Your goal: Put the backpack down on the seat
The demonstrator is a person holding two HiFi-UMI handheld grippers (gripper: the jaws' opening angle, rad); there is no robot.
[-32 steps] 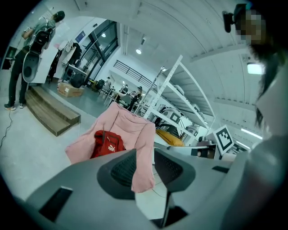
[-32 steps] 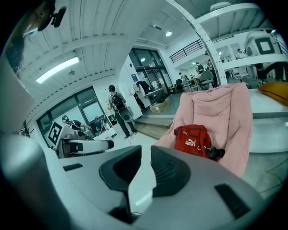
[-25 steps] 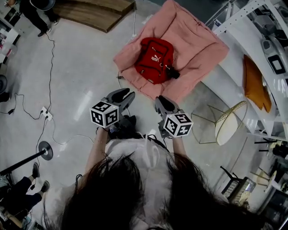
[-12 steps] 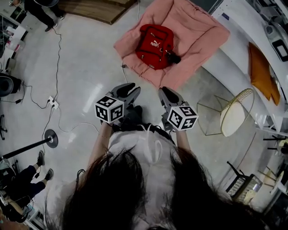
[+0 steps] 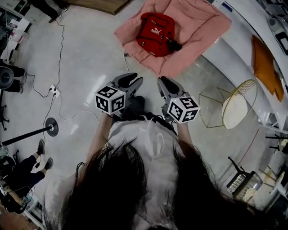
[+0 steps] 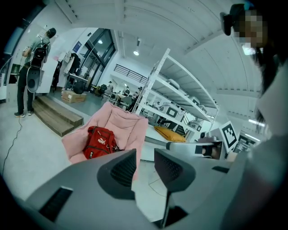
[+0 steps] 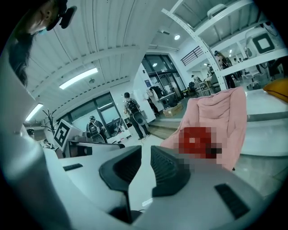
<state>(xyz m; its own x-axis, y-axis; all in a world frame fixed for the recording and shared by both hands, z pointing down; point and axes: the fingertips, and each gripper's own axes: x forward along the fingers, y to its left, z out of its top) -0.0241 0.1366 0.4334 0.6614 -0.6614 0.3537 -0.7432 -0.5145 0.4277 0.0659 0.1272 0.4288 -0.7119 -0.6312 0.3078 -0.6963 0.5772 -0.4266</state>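
Observation:
A red backpack (image 5: 155, 32) lies on the pink soft seat (image 5: 198, 22) at the top of the head view, its black strap end toward the right. Both grippers hover over the floor well short of the seat, pointing toward it. My left gripper (image 5: 135, 80) is open with nothing between its pads. My right gripper (image 5: 163, 82) shows only a narrow gap and holds nothing. The left gripper view has the backpack (image 6: 99, 141) on the seat (image 6: 126, 123) beyond my jaws (image 6: 145, 164). In the right gripper view the seat (image 7: 225, 112) stands beyond my jaws (image 7: 145, 164).
White shelving (image 5: 252, 13) runs along the right, with an orange cushion (image 5: 265, 63) and a round wire-frame side table (image 5: 236, 108) near it. Cables (image 5: 58, 54), a power strip (image 5: 54, 90) and a stand base (image 5: 51, 126) lie on the floor at left. A wooden platform (image 5: 103, 4) sits behind.
The seat and backpack have slid upward and farther off in the head view as the person backed away. Both grippers stay empty, held side by side.

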